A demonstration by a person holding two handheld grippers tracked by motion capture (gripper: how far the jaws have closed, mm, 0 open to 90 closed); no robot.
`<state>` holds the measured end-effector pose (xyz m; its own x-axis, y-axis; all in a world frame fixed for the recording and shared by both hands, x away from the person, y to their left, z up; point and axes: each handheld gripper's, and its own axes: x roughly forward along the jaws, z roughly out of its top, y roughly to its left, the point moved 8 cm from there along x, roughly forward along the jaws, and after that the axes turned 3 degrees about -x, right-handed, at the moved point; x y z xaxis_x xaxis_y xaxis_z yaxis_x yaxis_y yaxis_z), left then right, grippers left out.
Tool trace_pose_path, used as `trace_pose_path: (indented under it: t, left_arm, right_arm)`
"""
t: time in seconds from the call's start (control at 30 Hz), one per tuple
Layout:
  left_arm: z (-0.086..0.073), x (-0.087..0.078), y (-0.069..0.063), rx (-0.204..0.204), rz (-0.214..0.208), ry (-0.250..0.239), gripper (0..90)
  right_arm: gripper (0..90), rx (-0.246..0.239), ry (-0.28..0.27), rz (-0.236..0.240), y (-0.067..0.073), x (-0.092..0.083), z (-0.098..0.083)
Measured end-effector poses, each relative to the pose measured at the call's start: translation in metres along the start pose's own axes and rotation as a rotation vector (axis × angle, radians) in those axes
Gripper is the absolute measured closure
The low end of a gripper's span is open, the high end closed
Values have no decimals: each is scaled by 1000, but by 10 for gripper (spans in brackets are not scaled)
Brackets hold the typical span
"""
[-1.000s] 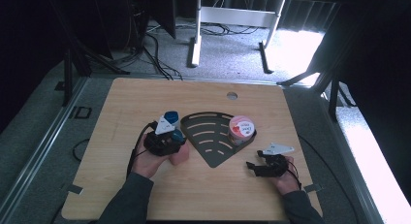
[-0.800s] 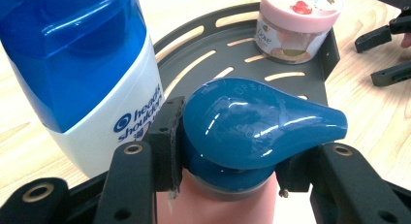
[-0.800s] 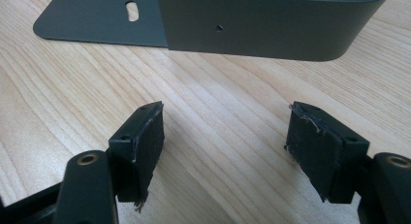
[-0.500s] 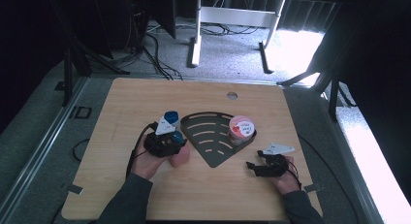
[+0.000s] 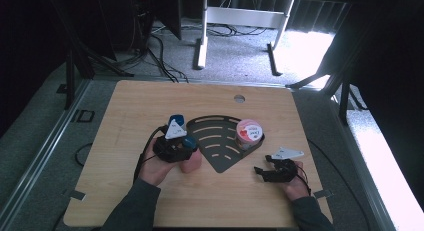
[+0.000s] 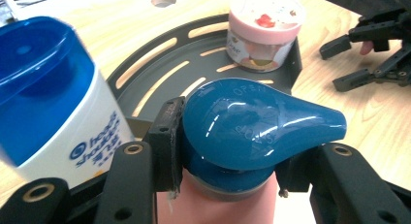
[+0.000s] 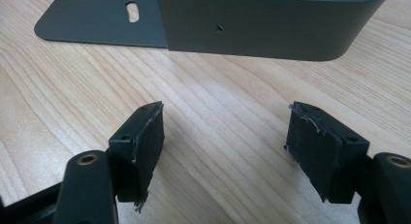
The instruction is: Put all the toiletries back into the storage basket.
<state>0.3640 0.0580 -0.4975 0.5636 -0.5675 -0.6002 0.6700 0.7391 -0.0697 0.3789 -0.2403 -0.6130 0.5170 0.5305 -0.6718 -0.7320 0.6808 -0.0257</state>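
Left gripper (image 6: 228, 170): clamped on the teal cap of the pink bottle (image 5: 190, 162), 1 pad on each side just under the cap's flare. That grip low on the cap seems chosen so the wide teardrop top cannot slip up through the jaws.

Pink bottle: upright, at the left edge of the rack (image 5: 220, 156), right in front of the left hand (image 5: 155, 168). From the high view I cannot tell whether its base rests on the table (image 5: 125, 116) or hangs just above it.

Blue-capped bottle (image 6: 48, 103): white body, blue lid, just beside the gripper's left jaw, tilted in that camera. It stands close to the pink bottle; touching or not, I cannot tell.

Rack: dark, fan-shaped, slotted, with a raised rim at its right corner. The rim likely keeps things from sliding off.

Pink tub (image 5: 249, 133): already in the rack, tucked against that rim at the far right corner.

Right gripper (image 7: 225, 136): jaws wide, nothing between them, only bare wood. It rests low on the table just off the rack's right corner, well clear of the bottle, probably parked so it does not block the left hand's path.

Step, as I judge it: the pink bottle looks bound for the rack beside the tub; 1 item is in, 2 bottles wait outside it.
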Motion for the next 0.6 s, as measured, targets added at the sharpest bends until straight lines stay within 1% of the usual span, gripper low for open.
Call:
trace_pose_path:
  t: [0.17, 0.33, 0.6]
  left_arm:
    - [4, 1, -5, 3, -19, -2, 527]
    - [7, 2, -9, -7, -47, -10, 527]
    - [13, 5, -16, 12, -58, -4, 527]
  right_arm:
    - [291, -1, 2, -1, 0, 0, 0]
    - [290, -2, 1, 0, 0, 0, 0]
    - [287, -4, 1, 2, 0, 0, 0]
